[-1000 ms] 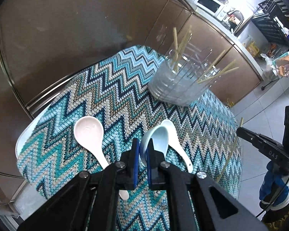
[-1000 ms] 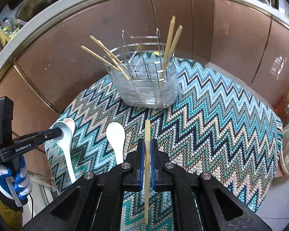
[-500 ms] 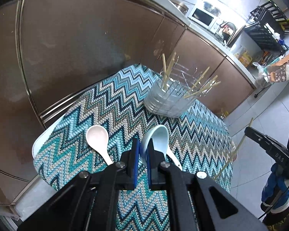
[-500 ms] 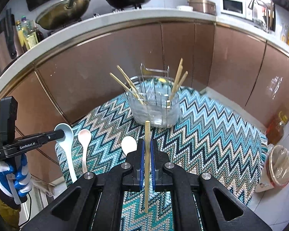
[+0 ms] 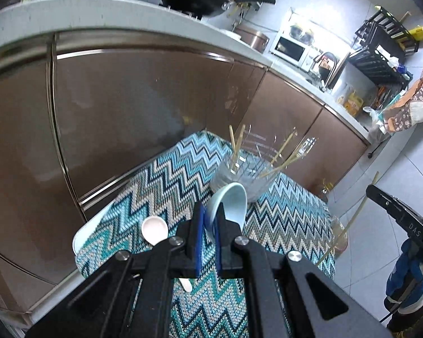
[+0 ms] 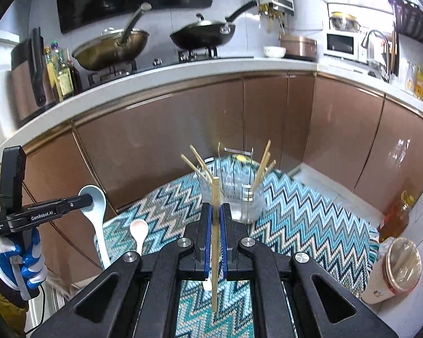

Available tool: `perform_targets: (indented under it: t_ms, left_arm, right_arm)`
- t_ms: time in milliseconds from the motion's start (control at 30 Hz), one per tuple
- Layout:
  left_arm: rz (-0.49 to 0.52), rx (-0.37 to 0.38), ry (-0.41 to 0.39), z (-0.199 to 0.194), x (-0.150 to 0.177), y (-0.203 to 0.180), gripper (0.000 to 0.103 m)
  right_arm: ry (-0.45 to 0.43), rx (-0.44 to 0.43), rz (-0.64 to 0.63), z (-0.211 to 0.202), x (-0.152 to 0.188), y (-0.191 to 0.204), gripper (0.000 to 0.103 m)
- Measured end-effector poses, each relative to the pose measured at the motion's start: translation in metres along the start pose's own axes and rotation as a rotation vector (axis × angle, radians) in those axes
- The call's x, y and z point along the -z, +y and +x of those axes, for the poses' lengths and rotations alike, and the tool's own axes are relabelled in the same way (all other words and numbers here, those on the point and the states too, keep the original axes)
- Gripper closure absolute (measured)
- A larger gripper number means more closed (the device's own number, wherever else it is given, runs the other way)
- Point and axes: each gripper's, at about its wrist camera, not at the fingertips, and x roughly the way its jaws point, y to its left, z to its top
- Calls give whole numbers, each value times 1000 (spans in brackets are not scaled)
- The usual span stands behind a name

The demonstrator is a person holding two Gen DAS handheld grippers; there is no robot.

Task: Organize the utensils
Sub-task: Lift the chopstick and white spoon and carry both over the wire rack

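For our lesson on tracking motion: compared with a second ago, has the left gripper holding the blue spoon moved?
Yes. The left gripper with the blue spoon has risen: it was level with the zigzag cloth, now it is against the brown cabinet doors.

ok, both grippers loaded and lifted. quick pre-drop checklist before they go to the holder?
1. Left gripper shut on the blue spoon: ok.
2. Right gripper shut on the chopstick: ok.
3. Chopstick upright between the fingers: ok.
4. Clear holder standing upright on the zigzag mat: ok.
5. Free compartment for the spoon: cannot tell, walls are transparent and blurred.
6. Pink spoon left on the mat, away from the holder: ok.
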Motion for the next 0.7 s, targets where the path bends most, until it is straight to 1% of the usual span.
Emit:
perform_targets:
  t_ms: [233,500,567,700]
  left_arm:
    - [14,-2,-43,-7,-19,-12,97]
    - [54,-5,-153,-3,-60,-46,97]
    - [62,-18,-192,2,-73,-56,97]
    - [116,-104,-303,23,-98,-84,97]
  right_arm:
    - [-72,-13,-15,-9,-15,1,97]
    - [-195,-15,5,-4,-47,-13,97]
    - [-239,-10,2,1,-57,-16,97]
    - [-323,-16,4,16,-78,-23,97]
